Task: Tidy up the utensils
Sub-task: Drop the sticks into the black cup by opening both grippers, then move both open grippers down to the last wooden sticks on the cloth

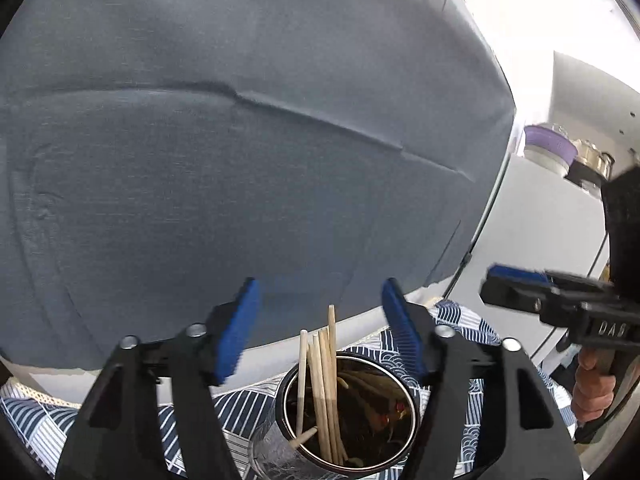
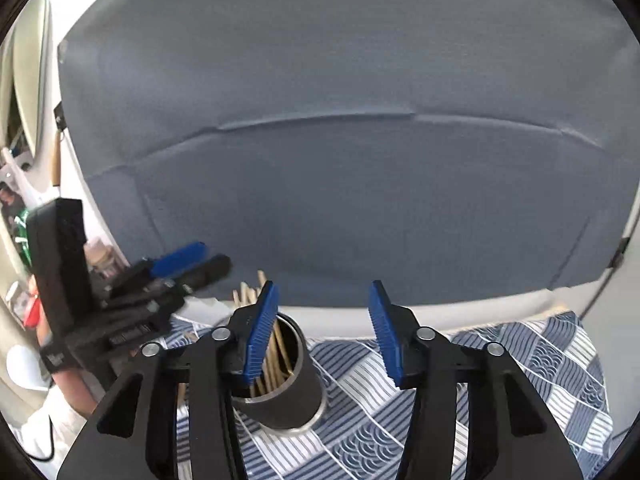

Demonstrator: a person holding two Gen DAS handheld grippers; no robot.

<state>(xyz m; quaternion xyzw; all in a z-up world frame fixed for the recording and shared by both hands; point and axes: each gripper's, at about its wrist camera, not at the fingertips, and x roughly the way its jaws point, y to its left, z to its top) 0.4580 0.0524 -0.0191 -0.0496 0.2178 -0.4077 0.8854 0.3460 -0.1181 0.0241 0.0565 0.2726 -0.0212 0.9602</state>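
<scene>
A dark cylindrical metal holder (image 1: 280,440) stands on the patterned cloth and holds several wooden chopsticks (image 1: 322,380) that lean to its left side. My left gripper (image 1: 320,320) is open and empty, hovering above the holder. In the right wrist view the same holder (image 2: 296,396) stands low and left of centre, with the chopsticks (image 2: 276,360) inside it. My right gripper (image 2: 324,328) is open and empty, just right of and above the holder. The left gripper (image 2: 188,264) shows at the left there; the right gripper (image 1: 516,284) shows at the right in the left wrist view.
A blue and white patterned tablecloth (image 2: 460,380) covers the table. A large grey cushioned backrest (image 1: 240,140) rises behind it. Purple-lidded and metal containers (image 1: 552,148) sit on a white counter at the far right. Clutter stands at the far left (image 2: 20,200).
</scene>
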